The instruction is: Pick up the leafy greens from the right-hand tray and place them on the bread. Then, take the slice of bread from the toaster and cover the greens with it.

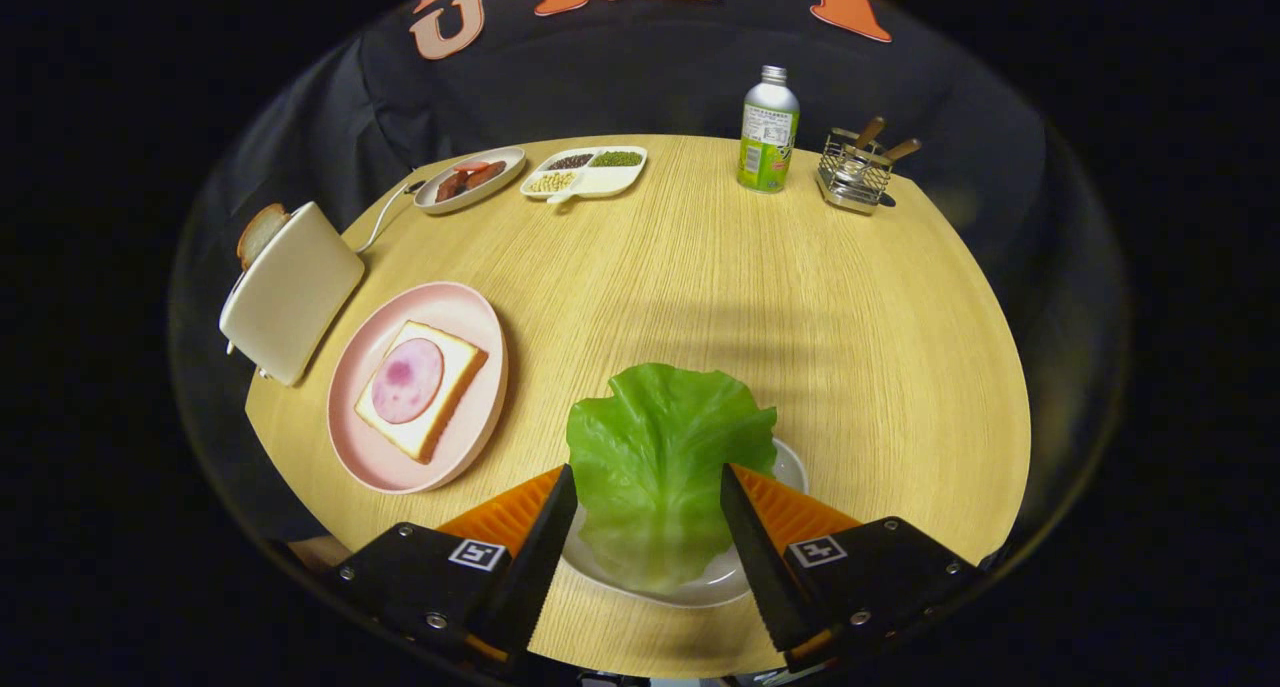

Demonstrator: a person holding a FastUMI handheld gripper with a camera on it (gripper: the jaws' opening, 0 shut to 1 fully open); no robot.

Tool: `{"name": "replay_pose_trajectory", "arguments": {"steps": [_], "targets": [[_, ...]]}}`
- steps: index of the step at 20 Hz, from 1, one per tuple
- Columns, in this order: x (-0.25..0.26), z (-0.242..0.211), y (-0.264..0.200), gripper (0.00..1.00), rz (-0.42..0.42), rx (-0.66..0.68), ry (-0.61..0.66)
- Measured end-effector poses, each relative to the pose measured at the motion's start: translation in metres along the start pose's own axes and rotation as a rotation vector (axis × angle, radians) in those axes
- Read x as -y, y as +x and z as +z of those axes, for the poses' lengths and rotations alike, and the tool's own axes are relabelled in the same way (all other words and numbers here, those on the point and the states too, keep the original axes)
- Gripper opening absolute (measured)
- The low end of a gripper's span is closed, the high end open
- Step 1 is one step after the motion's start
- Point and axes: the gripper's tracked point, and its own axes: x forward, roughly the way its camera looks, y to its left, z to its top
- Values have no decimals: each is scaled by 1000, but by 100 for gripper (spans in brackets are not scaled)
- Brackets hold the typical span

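Bare table (pixel 700 267) lies open between the gripper (pixel 648 487), whose spread fingers flank the leafy greens (pixel 660 457), and the pink plate (pixel 470 437) at left, with the toaster (pixel 290 292) crowding that plate's far-left side.

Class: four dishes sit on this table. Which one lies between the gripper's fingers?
The white plate under the lettuce leaf; the open gripper straddles it. The others lie farther off.

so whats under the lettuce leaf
A white plate on the wooden table; its rim peeks out around the lettuce leaf. The plate's middle is covered, so anything there is hidden. The hand-held gripper is open, fingers either side of the leaf.
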Motion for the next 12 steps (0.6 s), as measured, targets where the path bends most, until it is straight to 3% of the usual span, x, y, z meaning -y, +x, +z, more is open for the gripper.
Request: {"name": "replay_pose_trajectory", "arguments": {"steps": [7,11,12], "targets": [[5,-16,19,82,-36,-53,-33],[8,-14,22,74,-48,-41,-40],[9,-15,22,67,-49,-47,-34]]}}
